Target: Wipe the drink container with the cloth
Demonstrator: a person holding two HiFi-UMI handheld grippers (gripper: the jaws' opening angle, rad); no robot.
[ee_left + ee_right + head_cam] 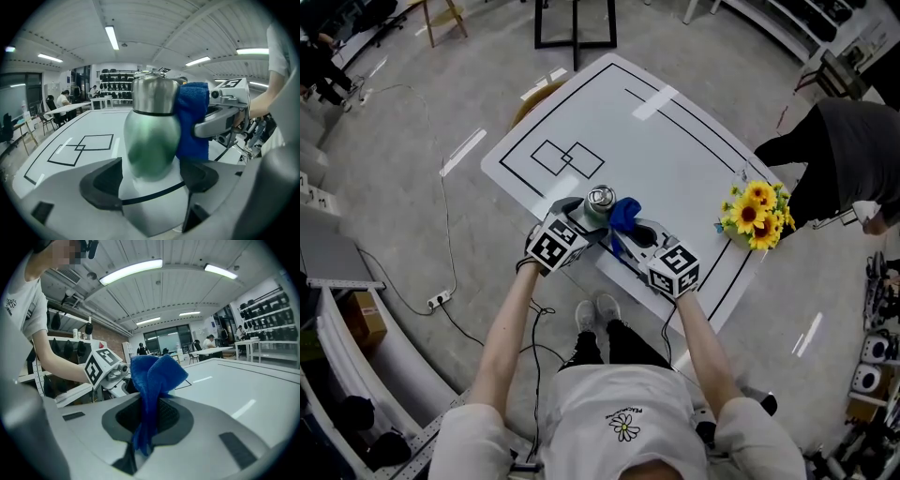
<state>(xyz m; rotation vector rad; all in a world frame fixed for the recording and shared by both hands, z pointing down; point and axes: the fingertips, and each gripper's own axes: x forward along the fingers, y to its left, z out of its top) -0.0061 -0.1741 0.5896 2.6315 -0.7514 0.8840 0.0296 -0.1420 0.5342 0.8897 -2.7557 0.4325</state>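
Observation:
A green drink container point(600, 202) with a steel neck and cap stands near the front edge of the white table point(675, 150). My left gripper point(586, 216) is shut on its lower body; in the left gripper view the container point(152, 140) fills the space between the pads of that gripper point(151, 176). A blue cloth point(625, 214) is pressed against the container's right side. My right gripper point(625, 234) is shut on the cloth, which rises bunched from between its jaws point(147, 416) as a blue fold point(152, 376). The cloth point(192, 122) hides part of the container's side.
A bunch of yellow sunflowers point(757, 214) lies at the table's right edge. Black outlines and white tape strips point(654, 101) mark the tabletop. A person in dark clothes point(848, 150) stands beyond the right edge. A cable and power strip point(439, 300) lie on the floor at left.

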